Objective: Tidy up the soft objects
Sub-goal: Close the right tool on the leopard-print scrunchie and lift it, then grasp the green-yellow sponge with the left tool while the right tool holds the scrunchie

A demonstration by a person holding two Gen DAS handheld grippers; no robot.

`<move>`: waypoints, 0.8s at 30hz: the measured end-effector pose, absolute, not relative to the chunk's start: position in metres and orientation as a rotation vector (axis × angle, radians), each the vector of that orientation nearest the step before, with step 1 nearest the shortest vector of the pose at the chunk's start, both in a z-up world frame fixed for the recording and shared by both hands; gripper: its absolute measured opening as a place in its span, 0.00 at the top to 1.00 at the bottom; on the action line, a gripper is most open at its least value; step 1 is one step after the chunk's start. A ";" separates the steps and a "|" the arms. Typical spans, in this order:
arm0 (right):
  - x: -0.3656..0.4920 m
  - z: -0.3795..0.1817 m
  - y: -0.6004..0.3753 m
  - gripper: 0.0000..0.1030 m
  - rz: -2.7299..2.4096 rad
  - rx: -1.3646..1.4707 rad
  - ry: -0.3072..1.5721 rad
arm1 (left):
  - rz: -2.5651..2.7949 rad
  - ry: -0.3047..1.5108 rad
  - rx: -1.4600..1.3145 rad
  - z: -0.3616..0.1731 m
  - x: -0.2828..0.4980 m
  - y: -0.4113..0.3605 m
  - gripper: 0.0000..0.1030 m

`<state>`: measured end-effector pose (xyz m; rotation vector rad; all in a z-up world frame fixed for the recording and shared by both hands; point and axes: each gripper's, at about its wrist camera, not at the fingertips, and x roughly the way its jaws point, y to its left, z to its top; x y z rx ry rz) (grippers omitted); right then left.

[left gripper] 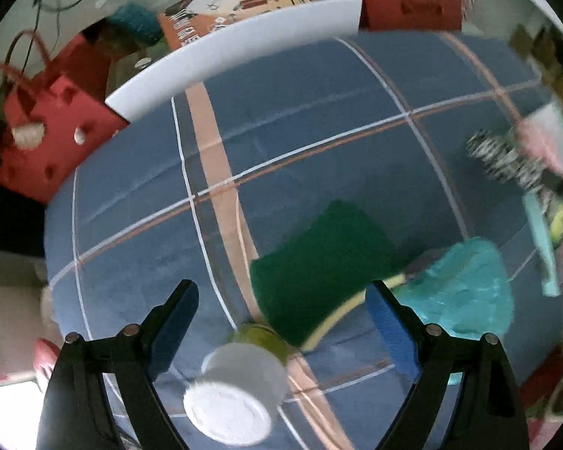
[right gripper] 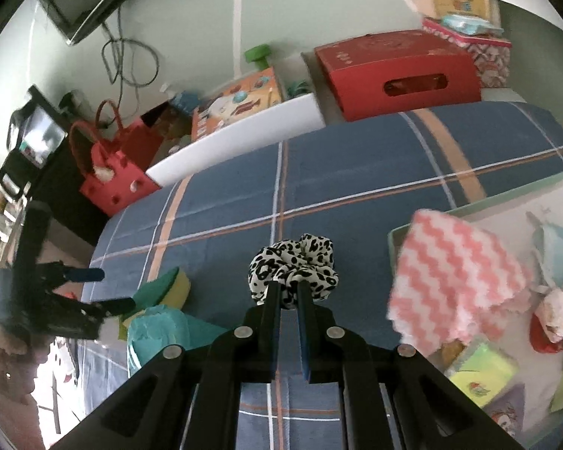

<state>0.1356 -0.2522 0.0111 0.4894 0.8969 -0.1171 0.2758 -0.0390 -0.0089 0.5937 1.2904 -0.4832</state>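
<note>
— Nearest, left gripper (left gripper: pixel 281 300): spread wide, empty, hovering over green sponge (left gripper: pixel 319 262) on blue plaid bed (left gripper: pixel 131 262).
— Right gripper (right gripper: pixel 289 288)?
— Clamped on leopard scrunchie (right gripper: pixel 294 262), lifted above bed, tray (right gripper: pixel 398 236) at right.

Your left wrist view looks steeply down, close over the plaid blue bedcover (left gripper: pixel 319 157), your right wrist view slants forward across it toward the wall, both share the green sponge (left gripper: pixel 319 266) and white board (right gripper: pixel 236 142) at upper left.
</note>
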 end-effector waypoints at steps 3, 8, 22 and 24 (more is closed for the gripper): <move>0.129 0.018 -0.260 0.91 -0.147 0.497 0.873 | -0.491 1.300 0.650 -0.020 0.277 -0.046 0.12; 0.127 0.019 -0.264 0.91 -0.160 0.506 0.872 | -0.514 1.341 0.694 -0.035 0.280 -0.052 0.12; 0.130 0.014 -0.266 0.91 -0.178 0.499 0.893 | -0.600 1.673 0.351 -0.072 0.330 -0.040 0.14; 0.130 0.013 -0.267 0.91 -0.178 0.499 0.896 | -0.627 1.704 0.274 -0.074 0.333 -0.035 0.25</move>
